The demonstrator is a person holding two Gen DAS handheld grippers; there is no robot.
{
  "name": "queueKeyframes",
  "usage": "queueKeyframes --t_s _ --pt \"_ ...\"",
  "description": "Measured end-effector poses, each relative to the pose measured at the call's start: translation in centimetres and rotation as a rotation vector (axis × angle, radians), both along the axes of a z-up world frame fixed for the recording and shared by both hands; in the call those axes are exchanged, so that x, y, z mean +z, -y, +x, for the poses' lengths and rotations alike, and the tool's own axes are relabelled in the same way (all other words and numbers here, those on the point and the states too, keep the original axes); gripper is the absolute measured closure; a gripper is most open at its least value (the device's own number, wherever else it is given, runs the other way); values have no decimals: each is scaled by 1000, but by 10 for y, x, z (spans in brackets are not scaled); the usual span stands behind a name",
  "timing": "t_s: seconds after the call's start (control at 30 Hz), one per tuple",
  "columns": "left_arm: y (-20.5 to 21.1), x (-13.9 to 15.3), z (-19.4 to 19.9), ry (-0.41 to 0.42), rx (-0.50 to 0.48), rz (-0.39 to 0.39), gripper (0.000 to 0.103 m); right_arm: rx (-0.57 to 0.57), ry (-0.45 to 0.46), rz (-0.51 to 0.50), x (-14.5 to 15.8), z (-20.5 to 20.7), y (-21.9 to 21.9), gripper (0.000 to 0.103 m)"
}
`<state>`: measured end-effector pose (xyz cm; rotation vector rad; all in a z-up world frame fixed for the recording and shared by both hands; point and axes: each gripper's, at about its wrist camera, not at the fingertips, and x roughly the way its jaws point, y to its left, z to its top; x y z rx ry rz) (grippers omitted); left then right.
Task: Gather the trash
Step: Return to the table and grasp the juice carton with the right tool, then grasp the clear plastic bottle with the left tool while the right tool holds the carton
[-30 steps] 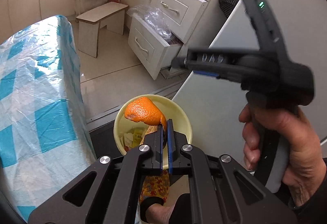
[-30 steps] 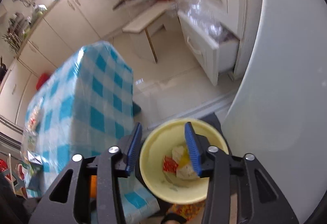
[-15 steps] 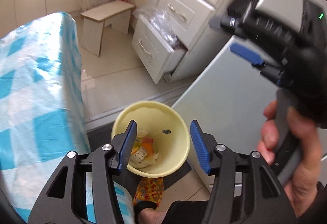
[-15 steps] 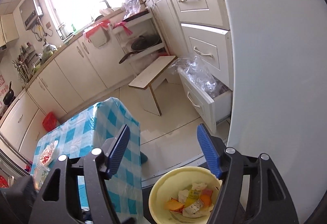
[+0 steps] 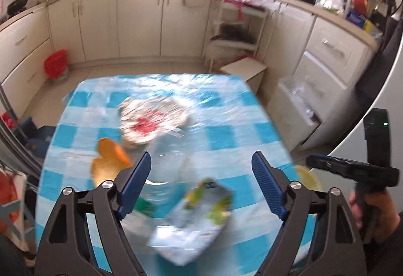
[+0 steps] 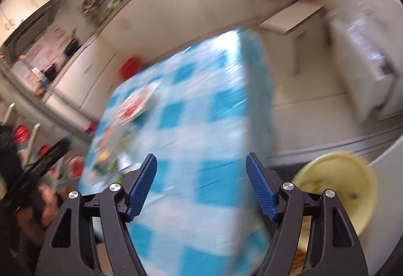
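Observation:
My left gripper hangs above the blue checked table, its jaws opening with nothing between them. Under it lie a crumpled snack wrapper, a clear plastic piece and a small green scrap. An orange peel rests to the left, next to a wrapped plate with red food. My right gripper is over the table's near corner, jaws opening and empty. The yellow trash bin stands on the floor at the lower right, with scraps inside.
A hand holds the right gripper's handle at the table's right edge. White cabinets line the walls; an open drawer with clear plastic and a small stool stand beyond the table. The right wrist view is blurred.
The left gripper let the orange peel go into the yellow bin, opened wide and swung from the bin up to the table. The right gripper opened wider and swung left off the bin.

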<state>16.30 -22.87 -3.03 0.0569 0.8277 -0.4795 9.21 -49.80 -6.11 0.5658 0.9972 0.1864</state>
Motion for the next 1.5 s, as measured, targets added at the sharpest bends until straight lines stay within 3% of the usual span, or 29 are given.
queueKeyframes --t_s 0.1,0.23,0.37,0.5,0.6,0.73,0.77,0.97,1.17,1.33,1.5 --pt "-16 -15 24 -43 -34 81 23 106 -35 118 -12 10 -49 32" --pt "-20 -31 39 -59 -83 152 23 167 -99 267 -32 19 -94 32" --pt "-14 -43 45 -78 -137 179 23 156 -165 357 -51 23 -114 32" --pt "-8 -54 51 -93 -167 203 23 136 -154 393 -51 24 -121 35" --pt "-6 -58 57 -109 -183 197 23 131 -138 380 -49 29 -129 37" --pt "-7 -60 63 -129 -188 175 23 108 -139 367 -57 31 -132 68" --pt "-8 -60 63 -131 -190 170 23 106 -133 374 -58 31 -132 69" --pt "-11 -59 67 -151 -169 125 27 118 -100 339 -52 24 -123 75" --pt "-4 -67 66 -158 -167 187 43 86 -73 330 -47 8 -99 84" --pt "7 -69 60 -133 -172 224 49 60 -67 294 -44 0 -84 84" --pt "12 -55 51 -96 -163 205 51 51 -32 294 -35 -3 -80 84"
